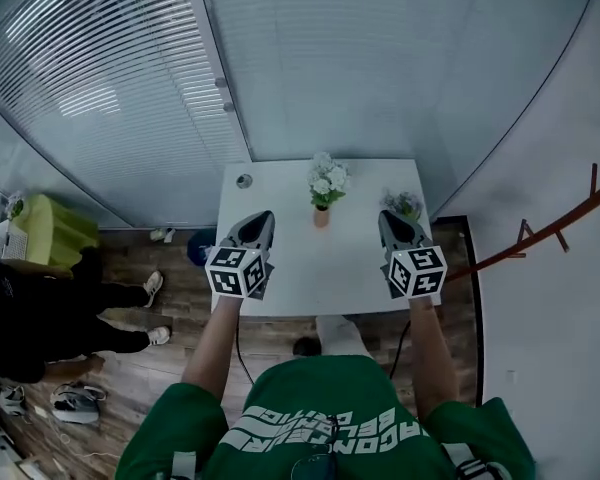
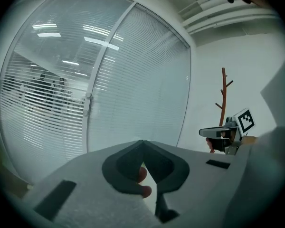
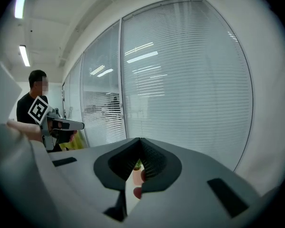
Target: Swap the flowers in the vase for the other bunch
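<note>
Peeking past the shut right claw [image 3: 140, 139], the vase [image 3: 133, 179] barely shows.

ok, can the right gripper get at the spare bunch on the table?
Probably yes. The spare bunch lies at the table's right edge just ahead of the right gripper, nothing between; the vase stands clear to the left. Its jaws are shut, so open first.
</note>
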A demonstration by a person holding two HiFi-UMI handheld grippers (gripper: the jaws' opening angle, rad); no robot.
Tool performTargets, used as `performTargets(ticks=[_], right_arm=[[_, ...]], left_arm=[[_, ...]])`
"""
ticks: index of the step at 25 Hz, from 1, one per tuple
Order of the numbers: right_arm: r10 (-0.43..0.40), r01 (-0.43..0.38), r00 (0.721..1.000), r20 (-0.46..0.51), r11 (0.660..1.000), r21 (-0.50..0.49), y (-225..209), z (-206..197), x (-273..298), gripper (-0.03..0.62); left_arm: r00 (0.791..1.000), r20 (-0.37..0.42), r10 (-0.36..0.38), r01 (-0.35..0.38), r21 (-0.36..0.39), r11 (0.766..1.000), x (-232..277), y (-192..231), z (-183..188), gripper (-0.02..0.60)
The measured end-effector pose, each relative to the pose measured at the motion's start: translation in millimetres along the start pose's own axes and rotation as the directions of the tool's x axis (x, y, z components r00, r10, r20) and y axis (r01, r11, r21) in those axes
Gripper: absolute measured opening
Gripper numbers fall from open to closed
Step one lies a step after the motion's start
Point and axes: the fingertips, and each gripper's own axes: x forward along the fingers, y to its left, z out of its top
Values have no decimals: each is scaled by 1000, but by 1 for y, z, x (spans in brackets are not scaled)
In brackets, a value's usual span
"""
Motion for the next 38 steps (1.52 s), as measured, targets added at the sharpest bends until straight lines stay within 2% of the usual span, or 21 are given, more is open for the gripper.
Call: performTargets(ticks=[11, 20, 23, 26, 30, 31, 33, 34, 38], right_arm=[[23, -22, 999, -49, 1000, 17, -33, -8, 61, 14], [33, -28, 989, -142, 999, 34, -47, -53, 96, 14], [69, -66, 979, -193, 998, 25, -45, -80, 109, 15], [132, -133, 957, -260, 991, 12, -35, -109, 123, 17], [188, -183, 932, -309, 982, 48, -26, -140, 148, 18], [207, -197, 926, -316, 978, 62, -24, -147, 155, 28], [250, -234, 911, -327, 968, 90, -17, -161, 169, 118], [269, -250, 905, -328, 963, 101, -14, -167, 176, 141], [327, -303, 889, -319, 945, 124, -3, -178, 200, 183]], left_arm=[[999, -50, 5, -5, -4, 1000, 60, 17, -1, 3], [993, -114, -3, 1, -14, 1000, 89, 26, -28, 3], [989, -150, -14, 11, -16, 1000, 97, 22, -44, 3], [983, -184, -20, 17, -21, 1000, 102, 21, -60, 3], [977, -214, -17, 11, -27, 1000, 106, 23, -75, 3], [975, -223, -13, 7, -28, 1000, 106, 24, -79, 3], [971, -240, -2, -5, -30, 1000, 106, 28, -87, 3], [969, -247, 3, -11, -30, 999, 107, 30, -91, 3], [966, -259, 19, -29, -35, 999, 111, 36, -98, 3]])
